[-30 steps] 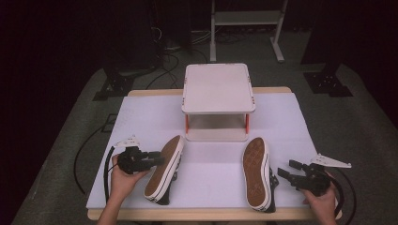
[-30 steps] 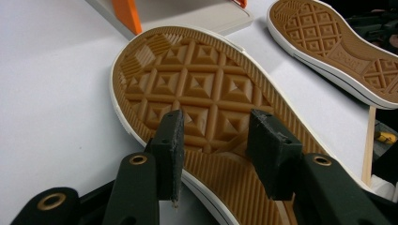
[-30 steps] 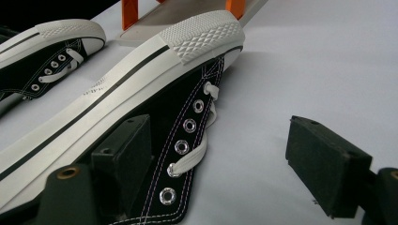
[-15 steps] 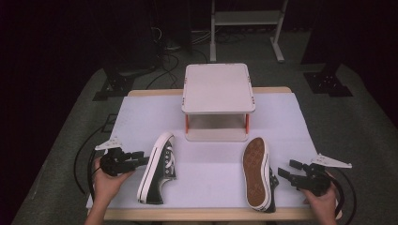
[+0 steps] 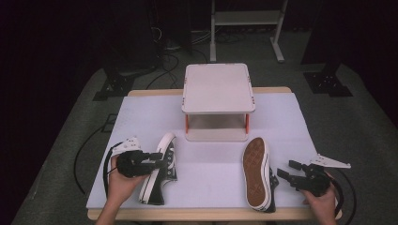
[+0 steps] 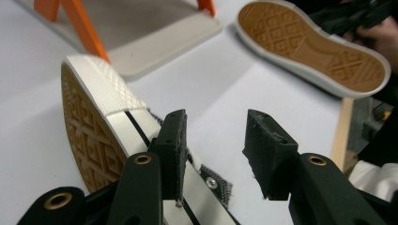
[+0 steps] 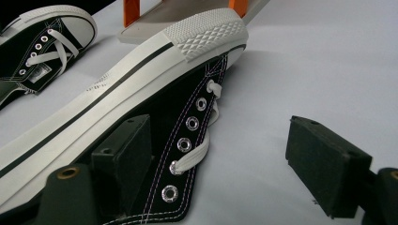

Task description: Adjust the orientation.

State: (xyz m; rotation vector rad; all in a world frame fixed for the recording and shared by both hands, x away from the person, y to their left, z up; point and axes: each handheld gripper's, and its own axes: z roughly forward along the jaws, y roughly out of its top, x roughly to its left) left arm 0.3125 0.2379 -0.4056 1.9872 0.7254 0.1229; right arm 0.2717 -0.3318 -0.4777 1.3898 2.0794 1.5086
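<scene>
Dark floor and cables are seen around a table covered by a white sheet (image 5: 211, 178), with a small raised stand (image 5: 218, 89) at its far middle.

Two black canvas sneakers are laid on the sheet in front of the stand. The left sneaker (image 5: 159, 168) is rested on its side with its laces turned toward the middle; the right sneaker (image 5: 257, 172) is tipped so that its tan sole is shown upward.

Both are judged light, with soft, yielding canvas and a stiff, grippy rubber sole rim. The rim or the heel collar would be the firmer hold; laces would slip.

The left gripper (image 6: 213, 145) is held open, one jaw against the left sneaker's side, nothing pinched. The right gripper (image 7: 225, 164) is spread wide beside the right sneaker's eyelets, nothing clamped.
</scene>
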